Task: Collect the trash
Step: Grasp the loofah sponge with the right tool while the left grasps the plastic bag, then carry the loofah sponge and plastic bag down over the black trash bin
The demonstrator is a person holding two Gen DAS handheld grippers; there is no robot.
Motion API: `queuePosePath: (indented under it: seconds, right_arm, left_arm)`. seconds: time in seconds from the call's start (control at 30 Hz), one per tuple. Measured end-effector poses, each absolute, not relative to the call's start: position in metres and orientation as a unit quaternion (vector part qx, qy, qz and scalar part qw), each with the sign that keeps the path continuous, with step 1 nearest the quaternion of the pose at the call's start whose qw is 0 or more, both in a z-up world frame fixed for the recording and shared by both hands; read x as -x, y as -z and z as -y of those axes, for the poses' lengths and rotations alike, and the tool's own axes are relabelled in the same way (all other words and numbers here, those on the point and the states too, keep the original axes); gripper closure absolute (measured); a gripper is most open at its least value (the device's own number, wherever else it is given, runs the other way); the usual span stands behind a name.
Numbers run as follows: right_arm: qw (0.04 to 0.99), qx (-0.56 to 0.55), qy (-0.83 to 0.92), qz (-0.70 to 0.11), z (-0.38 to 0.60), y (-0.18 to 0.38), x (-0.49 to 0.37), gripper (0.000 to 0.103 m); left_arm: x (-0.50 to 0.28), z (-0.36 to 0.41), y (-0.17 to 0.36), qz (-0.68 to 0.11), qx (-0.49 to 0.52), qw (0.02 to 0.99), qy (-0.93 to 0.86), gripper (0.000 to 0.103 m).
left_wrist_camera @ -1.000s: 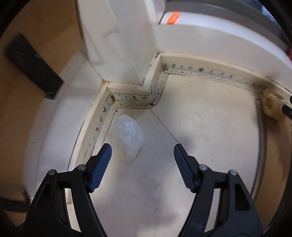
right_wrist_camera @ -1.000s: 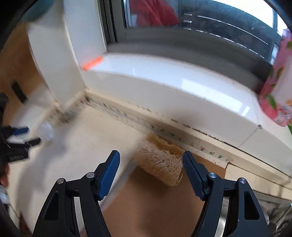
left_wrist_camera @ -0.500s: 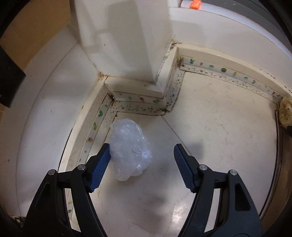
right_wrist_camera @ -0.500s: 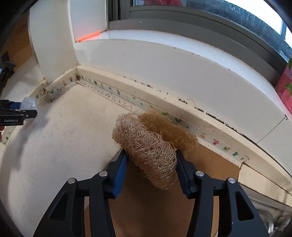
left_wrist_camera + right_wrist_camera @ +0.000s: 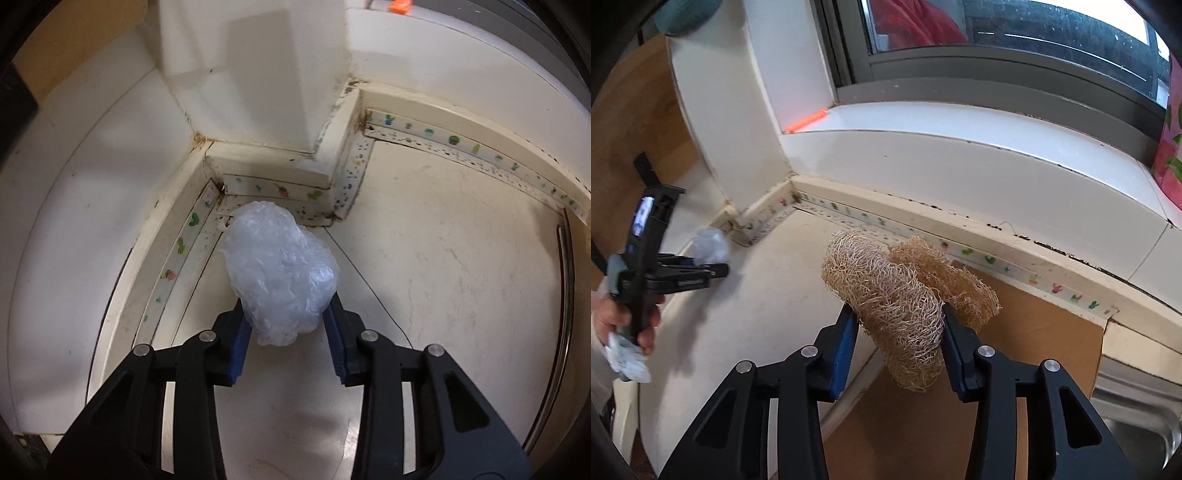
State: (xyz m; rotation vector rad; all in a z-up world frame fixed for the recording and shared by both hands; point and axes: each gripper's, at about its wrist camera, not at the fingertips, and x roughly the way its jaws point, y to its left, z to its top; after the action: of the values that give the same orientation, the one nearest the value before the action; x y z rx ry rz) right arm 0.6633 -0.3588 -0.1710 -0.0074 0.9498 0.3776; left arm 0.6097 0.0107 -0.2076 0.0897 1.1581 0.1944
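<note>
The crumpled clear plastic bag [image 5: 279, 269] is a soft, shiny lump, and the left gripper [image 5: 286, 334] has its blue jaws closing on it, one pad on each side of its lower end. The bag is in the corner of the cream, scuffed desk [image 5: 443, 266], right by the white strip with little green cactus pictures [image 5: 476, 148] that runs along the wall. The tan, scratchy loofah sponge [image 5: 886, 299] looks like a rolled net of dry threads, and the right gripper [image 5: 897, 354] has its blue jaws closing on it, above a brown board [image 5: 1034, 339]. Both grippers point down at a slant. Farther back stand a white pillar [image 5: 258, 66], a white window sill [image 5: 960, 125] with a small orange thing [image 5: 807, 121] on it, and a grey window frame [image 5: 997, 79]. A person's hand [image 5: 628, 321] holds the left gripper's handle.
</note>
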Motion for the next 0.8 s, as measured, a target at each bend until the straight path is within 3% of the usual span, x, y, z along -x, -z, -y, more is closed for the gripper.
queuePosePath:
  seconds: [0.5,0.8]
  right_arm:
    - [0.865,-0.046,-0.205,-0.456,0.364,0.136,-0.588,0.062]
    - [0.859,-0.050,-0.219,-0.460,0.337,0.117,-0.510,0.062]
  left_arm:
    - [-0.533,0.034,0.158,-0.529,-0.048,0.847,-0.016,0.072]
    - [-0.443,0.049,0.116,-0.524,-0.035,0.850,0.034,0.073]
